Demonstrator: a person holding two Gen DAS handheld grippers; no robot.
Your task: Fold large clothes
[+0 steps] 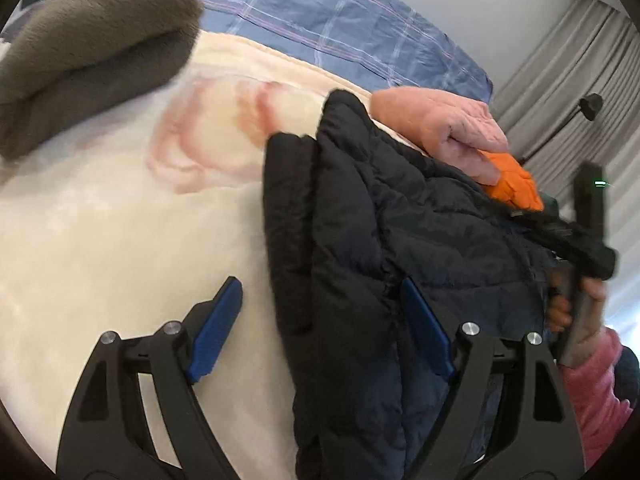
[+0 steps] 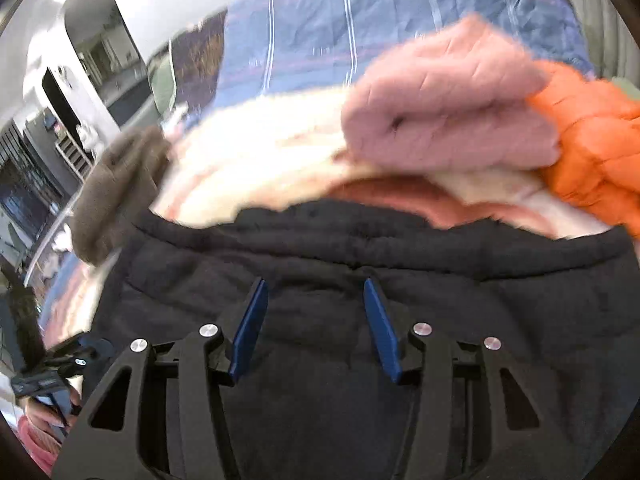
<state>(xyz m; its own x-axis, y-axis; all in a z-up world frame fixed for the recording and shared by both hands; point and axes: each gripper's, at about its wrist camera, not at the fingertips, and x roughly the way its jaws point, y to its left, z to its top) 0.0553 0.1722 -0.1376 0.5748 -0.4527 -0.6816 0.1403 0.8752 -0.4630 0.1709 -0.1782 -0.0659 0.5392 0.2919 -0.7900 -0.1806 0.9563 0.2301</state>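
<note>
A large black quilted jacket (image 1: 400, 240) lies on a cream blanket (image 1: 120, 240) on the bed, partly folded with layers stacked. My left gripper (image 1: 320, 300) is open, its jaws wide, one on each side of the jacket's left edge, not closed on it. In the right wrist view the jacket (image 2: 360, 340) fills the lower half. My right gripper (image 2: 316, 300) is open just above the jacket cloth, holding nothing. The right gripper's body (image 1: 588, 240) and the hand holding it show at the right of the left wrist view.
A folded pink garment (image 1: 444, 124) (image 2: 448, 120) and an orange quilted one (image 1: 516, 188) (image 2: 592, 148) lie beyond the jacket. A grey-brown fleece item (image 1: 88, 56) (image 2: 116, 196) sits at the left. A blue checked sheet (image 1: 340, 20) covers the far bed. Grey curtains (image 1: 580, 72) hang at the right.
</note>
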